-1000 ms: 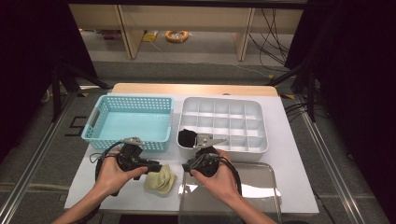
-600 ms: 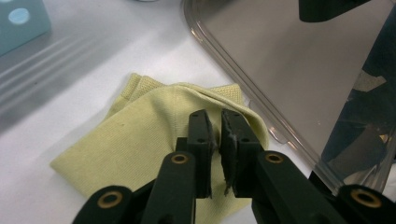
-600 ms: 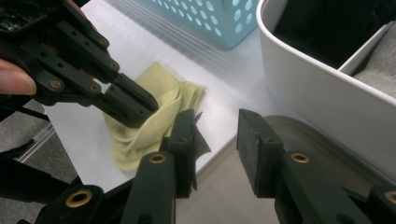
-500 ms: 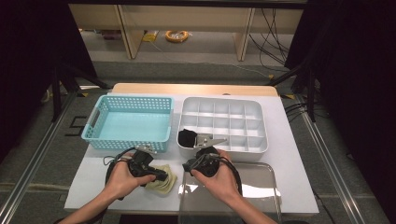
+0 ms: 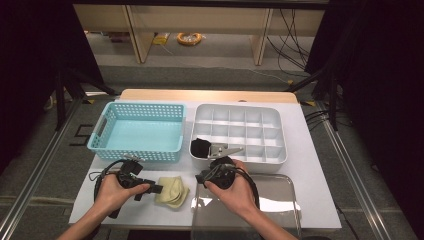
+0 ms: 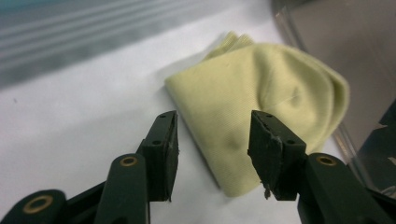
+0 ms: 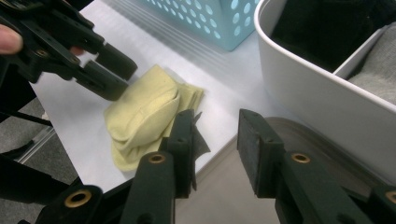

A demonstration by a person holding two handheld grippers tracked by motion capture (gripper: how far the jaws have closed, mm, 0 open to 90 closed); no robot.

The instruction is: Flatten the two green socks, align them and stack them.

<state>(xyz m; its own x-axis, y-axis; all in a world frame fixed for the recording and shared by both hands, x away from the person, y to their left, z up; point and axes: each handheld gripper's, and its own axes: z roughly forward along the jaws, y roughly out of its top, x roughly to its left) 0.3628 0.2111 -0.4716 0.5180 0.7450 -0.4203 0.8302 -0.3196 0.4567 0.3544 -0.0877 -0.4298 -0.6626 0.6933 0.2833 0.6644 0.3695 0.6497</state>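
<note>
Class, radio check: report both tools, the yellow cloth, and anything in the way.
Left tool just opened, cloth corner between its jaws, ungripped. Right tool open, empty, over clear tray. Yellow cloth folded on table. Nothing in the way.

One pale yellow folded cloth (image 5: 172,191) lay just in front of the one blue basket (image 5: 136,131). Beside that basket stood one white divided tray (image 5: 240,131) and one clear lid (image 5: 270,200).

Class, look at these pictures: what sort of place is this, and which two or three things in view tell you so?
Probably a lab or workshop set up for recording handling tasks. A white-topped table stands between dark curtains, bare cables trail across the floor behind it, and a basket and a divided tray sit neatly side by side.
</note>
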